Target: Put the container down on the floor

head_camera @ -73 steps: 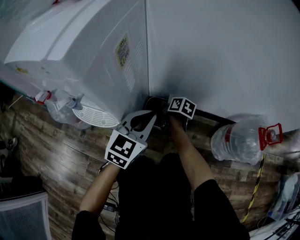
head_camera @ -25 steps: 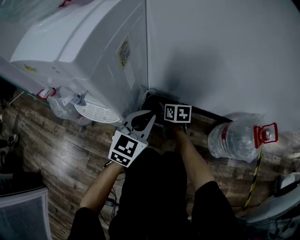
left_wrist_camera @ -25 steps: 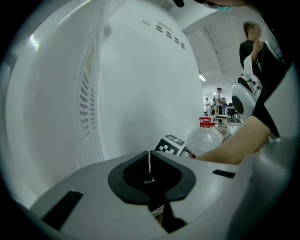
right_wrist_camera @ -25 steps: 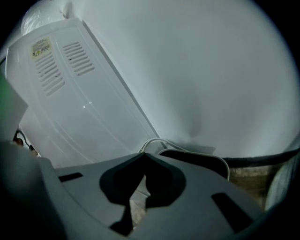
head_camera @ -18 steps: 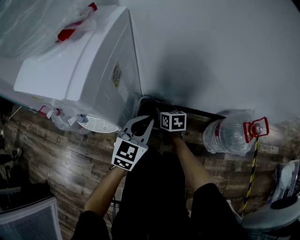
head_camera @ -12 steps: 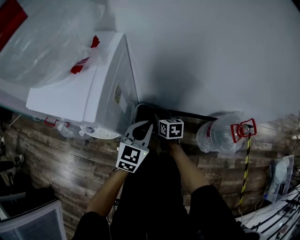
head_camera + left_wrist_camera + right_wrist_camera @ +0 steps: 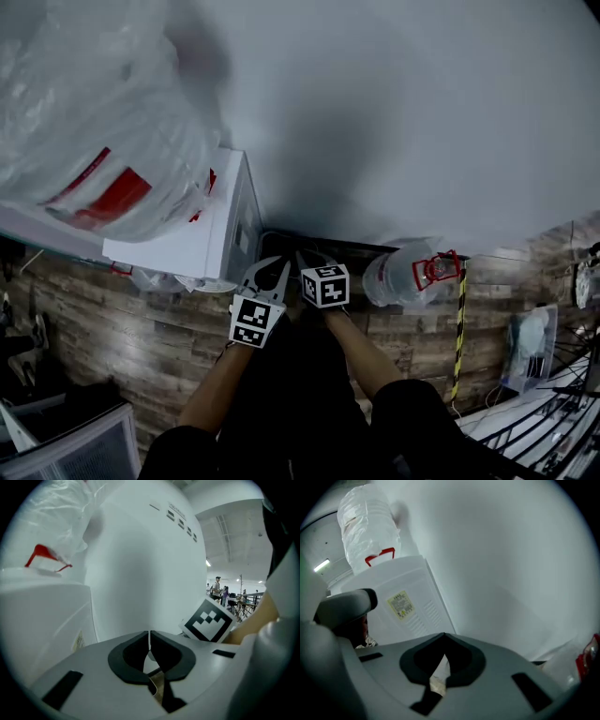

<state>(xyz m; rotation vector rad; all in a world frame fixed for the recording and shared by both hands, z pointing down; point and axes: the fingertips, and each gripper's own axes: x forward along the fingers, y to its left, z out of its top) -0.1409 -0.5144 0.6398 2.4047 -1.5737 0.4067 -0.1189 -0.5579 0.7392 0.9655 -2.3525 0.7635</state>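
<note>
**Item:** container [image 7: 396, 279], lg clear plastic water jug w/ red handle [image 7: 433, 270].

**Loc:** head view, right of centre. Lies on its side on the wood floor [image 7: 103, 309] at the foot of the white wall [image 7: 394, 112]. Near both grippers, touching neither. Also at the lower-right edge of the right gripper view, partly cut off.

**Orient:** long axis approx left-right in frame, along the wall. Handle/neck end points right, base end toward centre. Not upright.

**Handling (est.):**
- Stiff but thin-walled, smooth and round, so likely to slip or roll under narrow jaws.
- Fill level can't be told; heavy if full.
- Best hold prob. the red handle, w/ the 2nd gripper steadying the body.

**Grippers:**
- left gripper [image 7: 149, 637]: jaws closed together, nothing between.
- right gripper [image 7: 443, 641]: same, pads meeting, empty.

**Also present:** white dispenser [image 7: 187, 248], left of centre, w/ plastic-wrapped bottle [image 7: 94, 122] on top, upper left.

**Status (est.):** container looks already down on the floor.
</note>
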